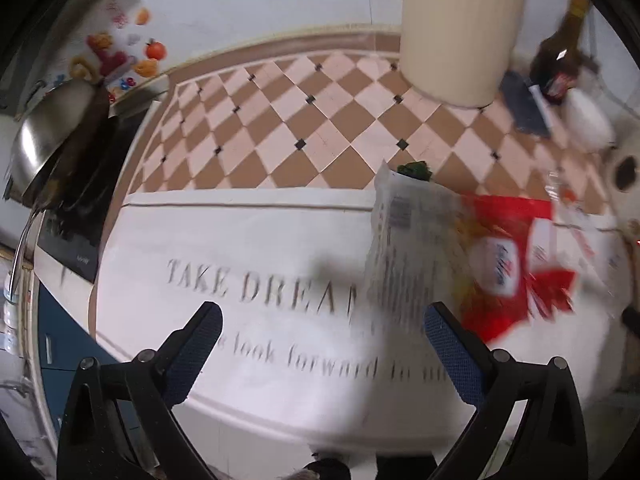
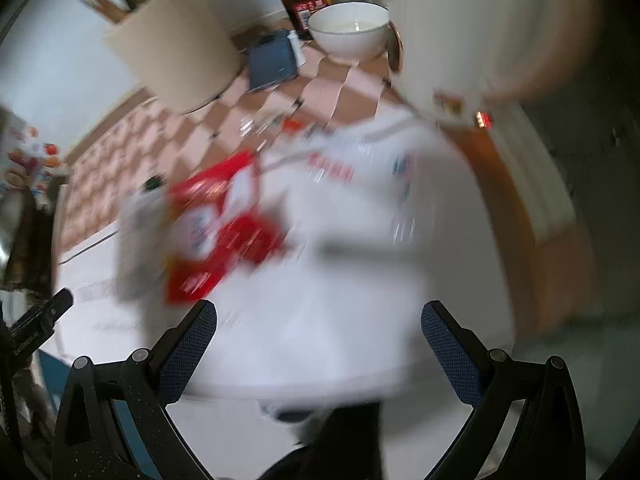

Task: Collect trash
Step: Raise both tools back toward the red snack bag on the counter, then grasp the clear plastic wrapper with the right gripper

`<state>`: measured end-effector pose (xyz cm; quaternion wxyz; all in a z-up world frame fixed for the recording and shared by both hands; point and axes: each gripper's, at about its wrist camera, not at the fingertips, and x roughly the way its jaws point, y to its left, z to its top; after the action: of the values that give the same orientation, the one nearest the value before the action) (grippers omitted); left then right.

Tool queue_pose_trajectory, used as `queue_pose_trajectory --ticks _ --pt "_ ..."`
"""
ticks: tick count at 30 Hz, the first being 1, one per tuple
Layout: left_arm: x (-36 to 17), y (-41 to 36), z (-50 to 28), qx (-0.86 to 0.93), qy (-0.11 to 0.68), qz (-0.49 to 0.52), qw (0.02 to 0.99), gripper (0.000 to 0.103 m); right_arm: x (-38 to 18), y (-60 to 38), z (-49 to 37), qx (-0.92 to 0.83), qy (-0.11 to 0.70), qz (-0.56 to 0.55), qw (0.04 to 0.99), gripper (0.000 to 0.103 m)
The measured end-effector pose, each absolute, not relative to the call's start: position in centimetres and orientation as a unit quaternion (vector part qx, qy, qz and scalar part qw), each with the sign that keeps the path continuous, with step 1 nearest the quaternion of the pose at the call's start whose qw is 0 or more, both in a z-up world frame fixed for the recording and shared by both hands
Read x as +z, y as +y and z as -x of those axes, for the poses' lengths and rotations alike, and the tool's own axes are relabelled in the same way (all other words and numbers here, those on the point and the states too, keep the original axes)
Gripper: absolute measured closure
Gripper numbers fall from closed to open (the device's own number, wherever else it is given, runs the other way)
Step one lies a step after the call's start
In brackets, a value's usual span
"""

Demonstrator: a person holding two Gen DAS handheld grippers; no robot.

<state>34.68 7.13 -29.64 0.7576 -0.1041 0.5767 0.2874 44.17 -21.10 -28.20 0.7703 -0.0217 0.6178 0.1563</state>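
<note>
"TAKE DREA", "look forward" on white mat (image 1: 240, 240)

Red-white wrapper (image 1: 508, 264); pink-brown checkered tablecloth (image 1: 280, 120).

On the table (image 1: 248, 240), the snack wrapper (image 1: 496, 264) lies at three o'clock from the printed lettering (image 1: 256, 284). A ribbed holder (image 1: 460, 32) stands behind it at twelve, the bottle (image 1: 560, 56) and bowl (image 1: 588, 120) off at one. At nine o'clock sits a steel pot (image 1: 48, 136).
</note>
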Motion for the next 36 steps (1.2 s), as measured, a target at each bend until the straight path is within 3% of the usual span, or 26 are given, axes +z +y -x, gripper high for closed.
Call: queue_pose_trajectory --ticks 7,10,13,14,15,16,22,23,24,25,26,27,28,29,36 --pt "-33.1 9.5 -38.0 0.309 0.602 0.134 0.724 0.0 -35.4 -16.6 -55.9 0.168 0.632 0.115 0.747 0.0" --pt "-32.9 8.0 -38.7 0.294 0.597 0.138 0.734 0.001 -37.8 -15.2 -57.7 0.163 0.63 0.151 0.744 0.007" --pt "-32.4 5.1 -40.0 0.255 0.598 0.135 0.747 0.001 -37.3 -14.4 -57.7 0.19 0.593 0.167 0.765 0.032" --pt "-32.3 4.1 -40.4 0.241 0.597 0.134 0.753 0.001 -36.9 -14.3 -57.6 0.196 0.582 0.169 0.771 0.059" --pt "-32.3 2.9 -41.0 0.223 0.597 0.133 0.759 0.001 -36.6 -14.3 -57.4 0.199 0.577 0.173 0.773 0.095" --pt "-32.3 1.5 -41.6 0.199 0.597 0.131 0.766 0.001 -36.6 -14.5 -57.5 0.201 0.579 0.172 0.771 0.101" --pt "-34.1 -4.5 -44.8 0.086 0.613 0.177 0.765 0.002 -35.7 -18.8 -55.9 0.203 0.593 0.114 0.771 0.101" --pt "-34.6 -5.0 -45.3 0.079 0.616 0.181 0.763 0.008 -35.6 -19.6 -55.3 0.198 0.594 0.109 0.772 0.101" --pt "-35.3 -5.5 -45.9 0.073 0.622 0.181 0.758 0.028 -35.5 -20.3 -54.4 0.193 0.596 0.1 0.773 0.101" --pt "-36.1 -6.2 -46.3 0.068 0.631 0.181 0.751 0.039 -35.5 -21.3 -53.7 0.188 0.6 0.089 0.772 0.101" --pt "-36.5 -6.6 -46.5 0.072 0.634 0.174 0.75 0.045 -35.5 -22.1 -52.9 0.183 0.603 0.083 0.772 0.101" --pt "-36.2 -7.2 -46.5 0.085 0.621 0.146 0.765 0.076 -35.6 -23.0 -52.3 0.176 0.606 0.076 0.772 0.101" --pt "-36.0 -7.5 -46.5 0.094 0.62 0.125 0.769 0.084 -35.7 -23.5 -52.0 0.173 0.608 0.072 0.771 0.101" --pt "-35.8 -7.6 -46.4 0.094 0.617 0.126 0.771 0.101 -35.7 -24.0 -51.4 0.17 0.611 0.068 0.77 0.101" --pt "-31.3 -8.2 -43.5 0.111 0.572 0.093 0.807 0.103 -33.6 -26.4 -47.8 0.162 0.597 0.045 0.785 0.101"
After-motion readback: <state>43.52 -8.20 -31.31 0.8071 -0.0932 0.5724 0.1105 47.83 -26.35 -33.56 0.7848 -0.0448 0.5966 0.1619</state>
